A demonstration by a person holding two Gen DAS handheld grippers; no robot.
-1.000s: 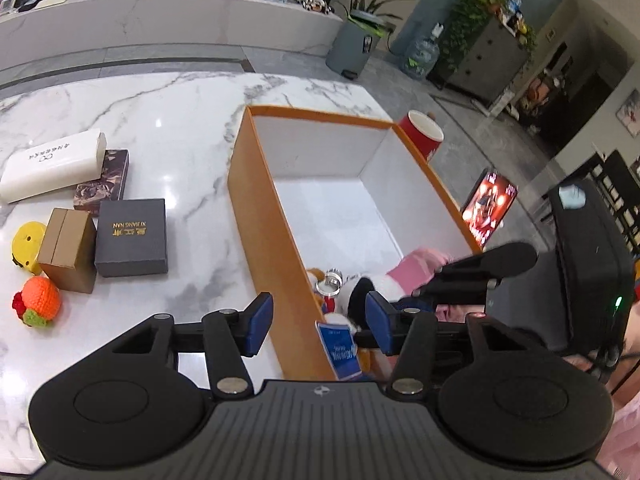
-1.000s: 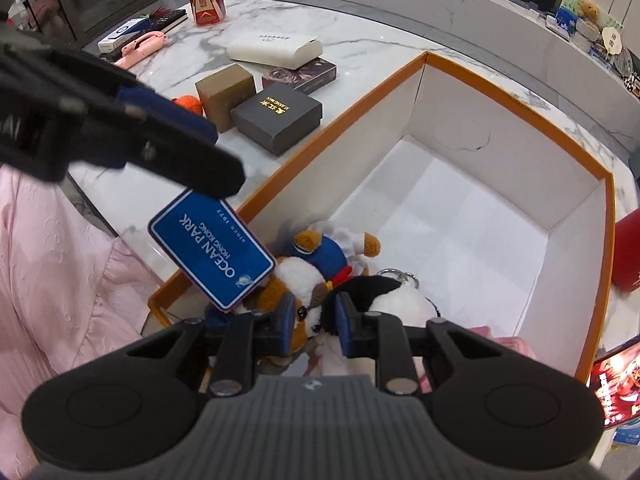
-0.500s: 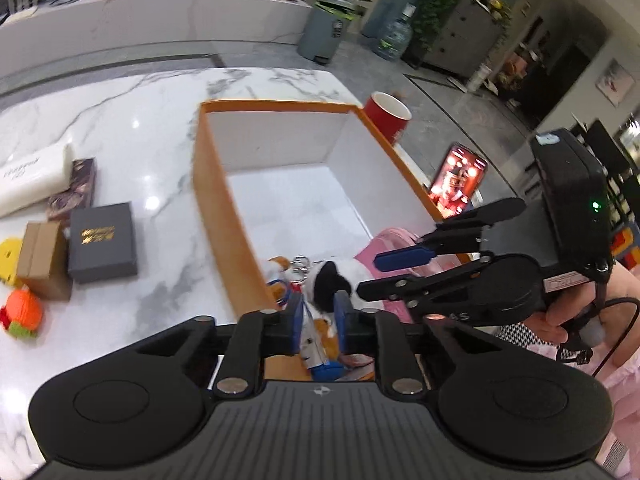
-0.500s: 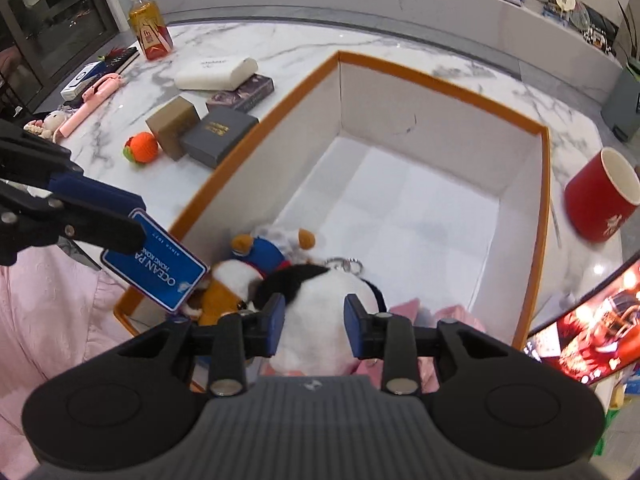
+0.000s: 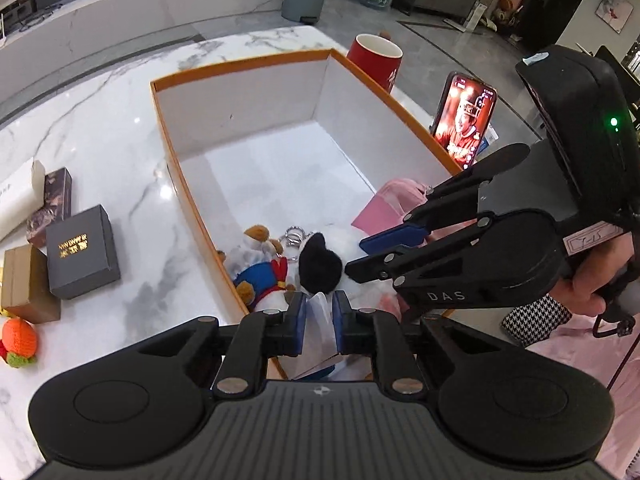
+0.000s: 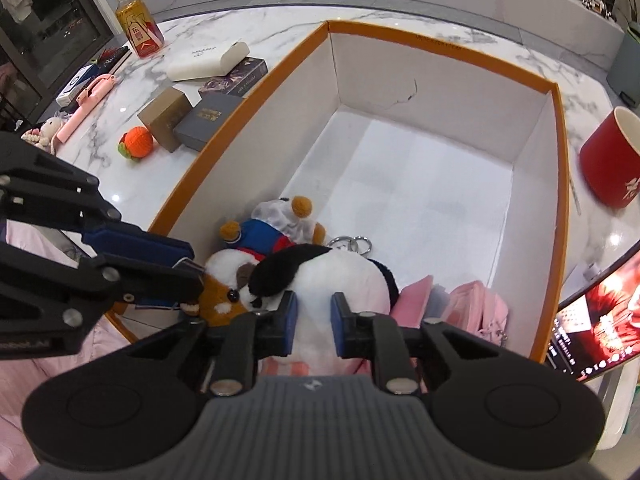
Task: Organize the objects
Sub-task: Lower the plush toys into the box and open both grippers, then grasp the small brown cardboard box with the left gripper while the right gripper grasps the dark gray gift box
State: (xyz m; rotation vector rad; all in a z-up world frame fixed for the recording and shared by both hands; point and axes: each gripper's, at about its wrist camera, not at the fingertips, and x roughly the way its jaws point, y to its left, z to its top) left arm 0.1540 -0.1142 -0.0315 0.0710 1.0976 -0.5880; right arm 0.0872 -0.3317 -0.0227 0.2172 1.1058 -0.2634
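1. The left gripper (image 5: 319, 322) is pinching a card tag (image 5: 318, 332) between its blue pads, jaws pressed nearly together; the tag's lower edge is disappearing behind the gripper body, so its print is not readable here.
2. The right gripper (image 6: 313, 322) has just been closing its jaws, and they are pressing into the white belly of the panda plush (image 6: 320, 276); the plush's lower half is lying hidden under the gripper.
3. The panda plush is lying at the near end of the orange-rimmed box (image 6: 440, 46), touching a brown bear plush (image 6: 276, 226) in blue and red (its face is partly covered by the panda's black arm).
4. Key rings (image 6: 352, 244) are peeking out just behind the panda; what they are fastened to cannot be told.
5. A pink pouch (image 6: 476, 306) is sitting in the near right corner of the box, partly cut off by the right gripper.
6. Outside the box, on the marble table (image 5: 100, 140), a dark gift box (image 5: 82, 252), a brown carton (image 5: 26, 284) and an orange knitted toy (image 5: 18, 338) are standing near one another.
7. A red mug (image 5: 376, 58) and a lit phone (image 5: 466, 118) are standing beyond the box's far side.
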